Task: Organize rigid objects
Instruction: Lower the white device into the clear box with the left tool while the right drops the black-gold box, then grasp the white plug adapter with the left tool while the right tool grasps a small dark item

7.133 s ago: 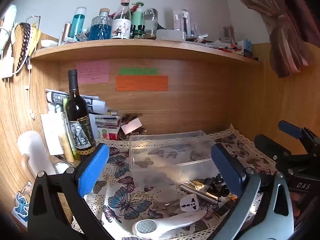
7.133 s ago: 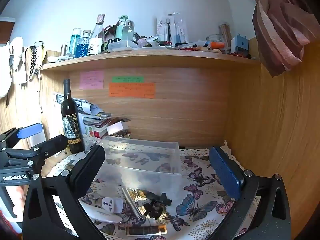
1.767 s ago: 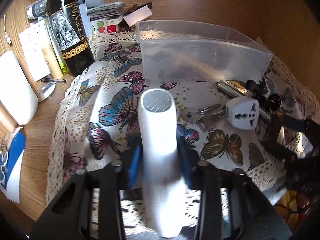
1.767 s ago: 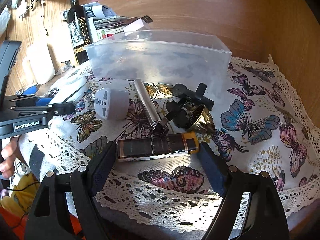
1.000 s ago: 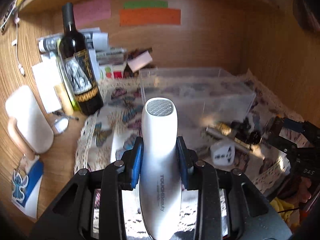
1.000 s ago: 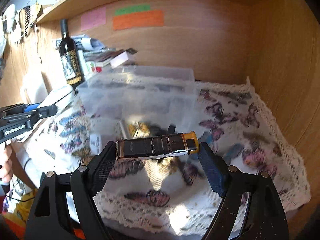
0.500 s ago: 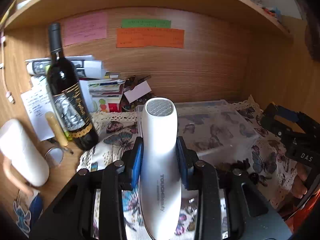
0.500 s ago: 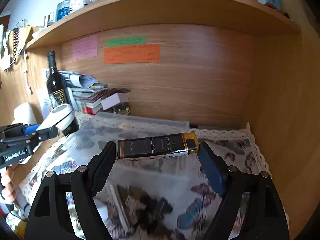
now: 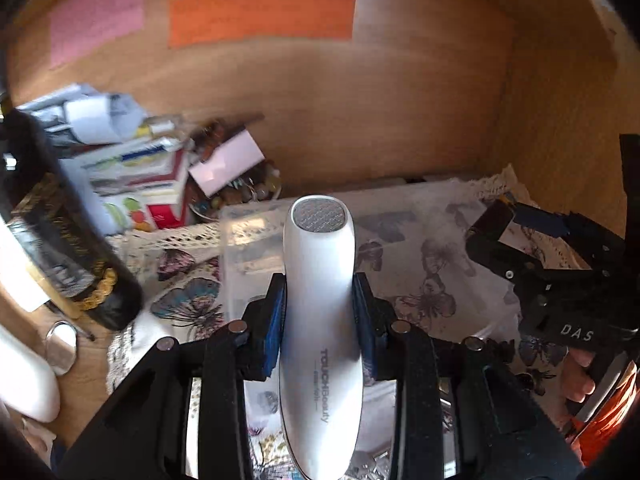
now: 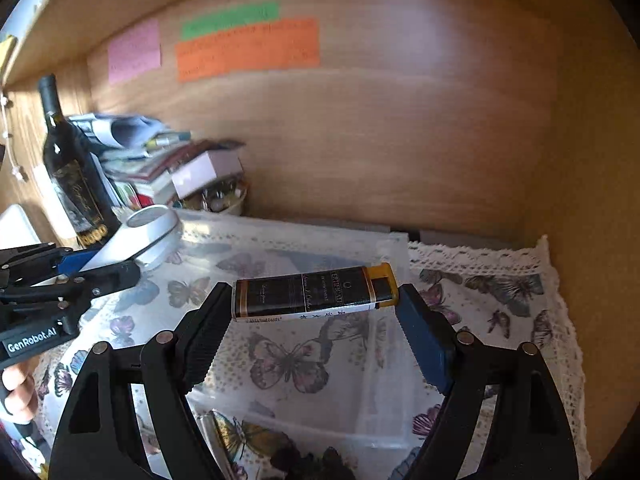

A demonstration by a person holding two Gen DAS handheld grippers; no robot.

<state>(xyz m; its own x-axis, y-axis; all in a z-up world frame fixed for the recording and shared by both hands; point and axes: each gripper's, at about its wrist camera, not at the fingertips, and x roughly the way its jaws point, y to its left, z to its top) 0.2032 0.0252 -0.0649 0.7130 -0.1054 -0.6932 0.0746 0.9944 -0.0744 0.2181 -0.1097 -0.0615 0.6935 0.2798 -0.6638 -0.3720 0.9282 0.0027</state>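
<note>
We had the left hand-held gripper closed on a white device, its blue pads pressing both sides of the body. The device pointed forward, its round mesh end over the near left part of the clear bin. In the right wrist view the same device showed at the left, above the bin's left edge.

The right hand-held gripper held a dark tube crosswise, one finger against each end, so the jaws stood wide but clamped. The tube's orange cap lay against the right pad. We held it above the bin, whose bottom showed the butterfly cloth through the plastic.

A wine bottle stood left of the bin, beside a pile of books and papers. Pink, green and orange notes were stuck on the wooden back wall. At the bottom edge of the right view, dark small items and a metal cylinder lay on the cloth in front of the bin, partly hidden by the gripper.
</note>
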